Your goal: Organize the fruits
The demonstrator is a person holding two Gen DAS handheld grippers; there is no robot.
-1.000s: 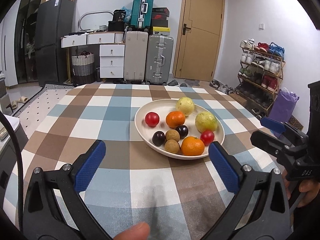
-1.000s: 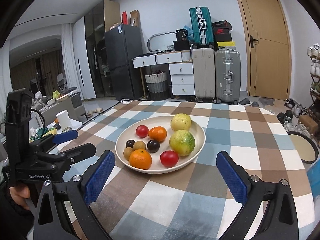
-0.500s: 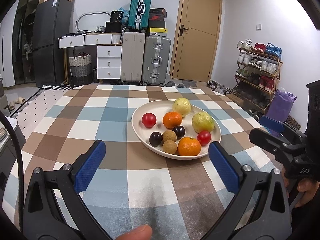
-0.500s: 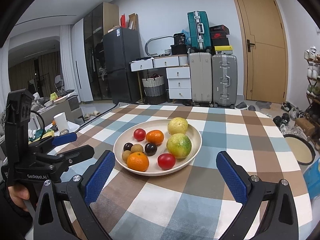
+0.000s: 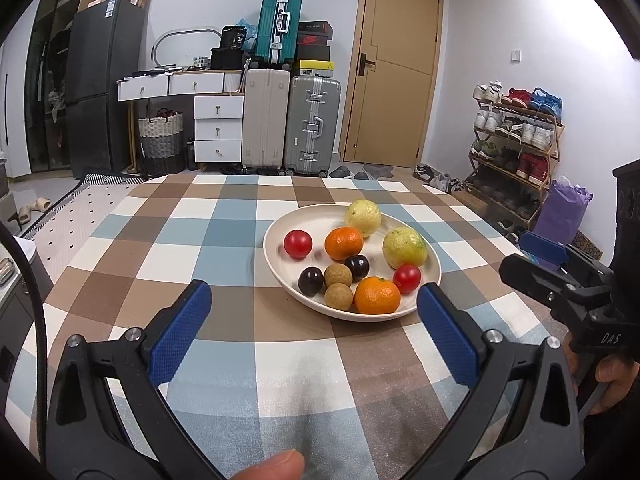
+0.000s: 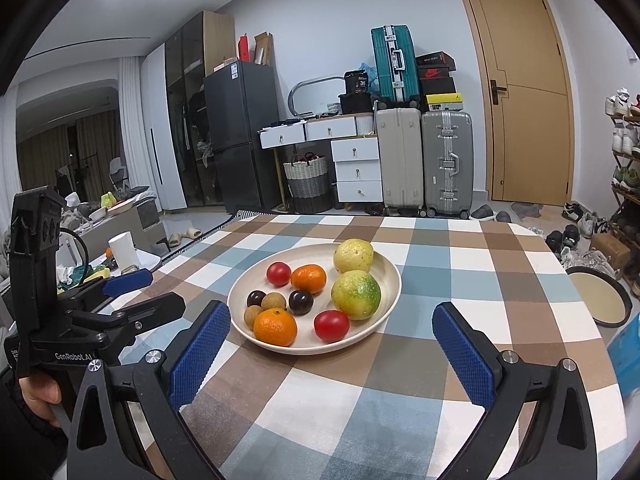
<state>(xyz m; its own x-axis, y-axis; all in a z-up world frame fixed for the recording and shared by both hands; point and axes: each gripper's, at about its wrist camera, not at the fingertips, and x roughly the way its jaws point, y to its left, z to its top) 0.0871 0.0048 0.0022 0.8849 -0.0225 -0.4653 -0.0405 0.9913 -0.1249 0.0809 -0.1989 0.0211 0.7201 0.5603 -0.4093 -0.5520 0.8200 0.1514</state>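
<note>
Broadly, the checked surface (image 5: 224,240) is seen bare on all sides of one cream plate (image 5: 280,264), which is set near the middle, somewhat toward the far edge and the right-hand edge. All the fruit is gathered on that plate: two yellow-green guavas (image 5: 404,247) at the far side, two oranges (image 5: 377,295), two red tomatoes (image 5: 298,243), two dark plums (image 5: 310,281) and two tan longans (image 5: 338,295) toward the near rim. Nothing is seen lying loose on the cloth.

The left tongs (image 5: 312,324) are held spread wide and empty above the near edge, and the right tongs (image 6: 332,342) likewise, spread and empty, just short of the plate's near rim. The scene is judged to fit either fruit gathered and waiting to be sorted or fruit already gathered as wanted; which one cannot be settled.

Should any piece be lifted, a narrow, gentle closing would be called for, since the small fruits are packed touching one another. Ample open room is left toward the left and near edges; less is left at the right edge.
</note>
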